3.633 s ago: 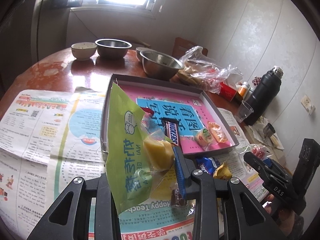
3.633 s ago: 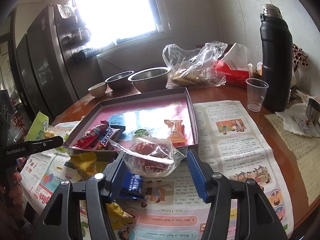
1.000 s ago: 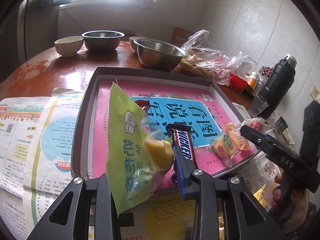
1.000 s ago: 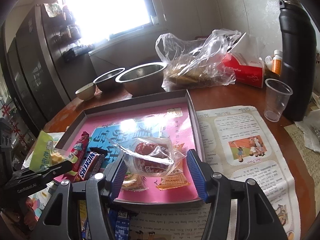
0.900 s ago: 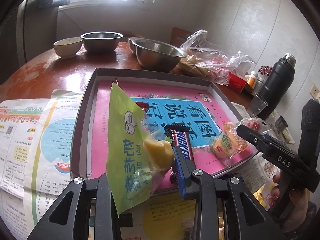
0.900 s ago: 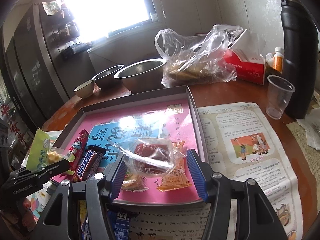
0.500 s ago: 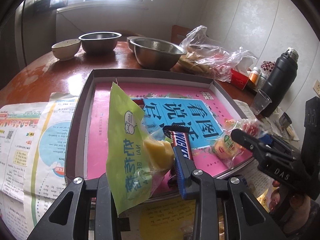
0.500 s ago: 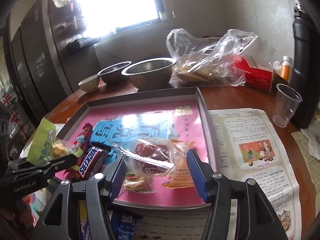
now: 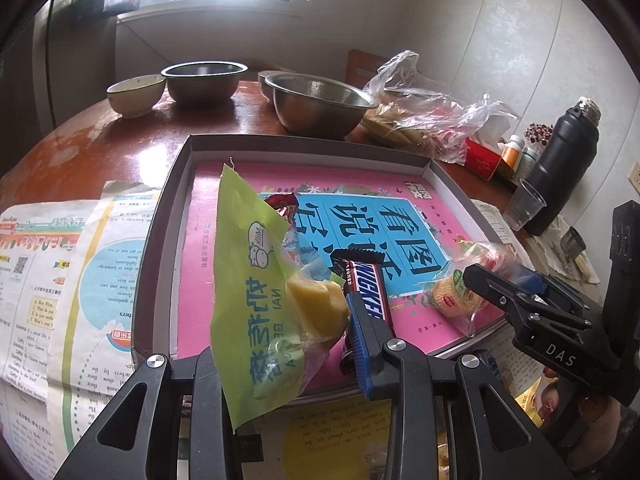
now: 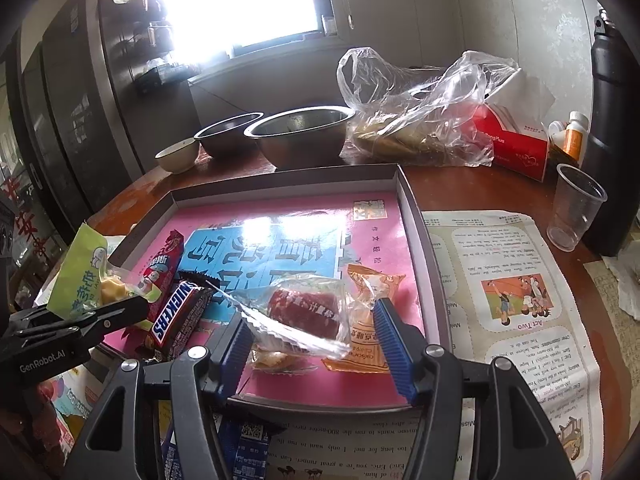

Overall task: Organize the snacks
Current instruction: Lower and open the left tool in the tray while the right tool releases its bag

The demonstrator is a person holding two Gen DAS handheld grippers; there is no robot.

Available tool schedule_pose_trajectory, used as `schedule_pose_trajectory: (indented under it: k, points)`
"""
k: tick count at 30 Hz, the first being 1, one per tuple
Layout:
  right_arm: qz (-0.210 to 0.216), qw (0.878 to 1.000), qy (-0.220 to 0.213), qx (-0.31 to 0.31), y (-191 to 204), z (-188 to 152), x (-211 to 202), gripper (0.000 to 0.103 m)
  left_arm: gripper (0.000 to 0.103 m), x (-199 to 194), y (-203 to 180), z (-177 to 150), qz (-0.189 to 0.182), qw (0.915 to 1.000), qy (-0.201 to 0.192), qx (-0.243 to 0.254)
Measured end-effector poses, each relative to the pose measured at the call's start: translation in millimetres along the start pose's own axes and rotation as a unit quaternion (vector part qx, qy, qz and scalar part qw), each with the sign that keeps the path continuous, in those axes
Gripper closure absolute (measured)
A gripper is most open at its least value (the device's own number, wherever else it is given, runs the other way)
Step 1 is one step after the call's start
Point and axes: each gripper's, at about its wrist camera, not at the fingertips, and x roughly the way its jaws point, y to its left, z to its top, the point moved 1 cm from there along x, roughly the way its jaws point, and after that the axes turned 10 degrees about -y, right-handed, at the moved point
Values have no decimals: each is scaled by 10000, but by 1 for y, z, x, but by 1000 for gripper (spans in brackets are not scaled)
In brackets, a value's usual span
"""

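Both grippers hold crinkly snack packets over the shallow cardboard tray.

The left gripper (image 9: 280, 320), low in its frame, clamps a glossy green packet (image 9: 256, 300) with a yellow lump inside. The right gripper (image 10: 308, 332) grips a clear wrapper (image 10: 304, 312) around a dark red cake, above the pink-lined tray (image 10: 416, 216) where a chocolate bar (image 10: 176, 312) lies flat on the bench (image 10: 472, 184).

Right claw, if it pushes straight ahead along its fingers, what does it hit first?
Likely the pink floor of the tray, just past the orange snack packet. The right claw is shut on a clear-wrapped red snack and angled down over the tray's near edge. Depth is hard to judge through the fisheye.
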Motion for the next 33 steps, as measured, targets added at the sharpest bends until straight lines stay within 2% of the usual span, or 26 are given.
schedule_pose_trajectory:
  k: [20, 33]
  points:
    - [-85, 9999, 50, 75, -7, -4, -7, 43, 67, -1, 5, 0, 63, 9999, 41, -124]
    - [-142, 9998, 28, 130, -8, -6, -12, 43, 54, -1, 5, 0, 5, 9999, 43, -142]
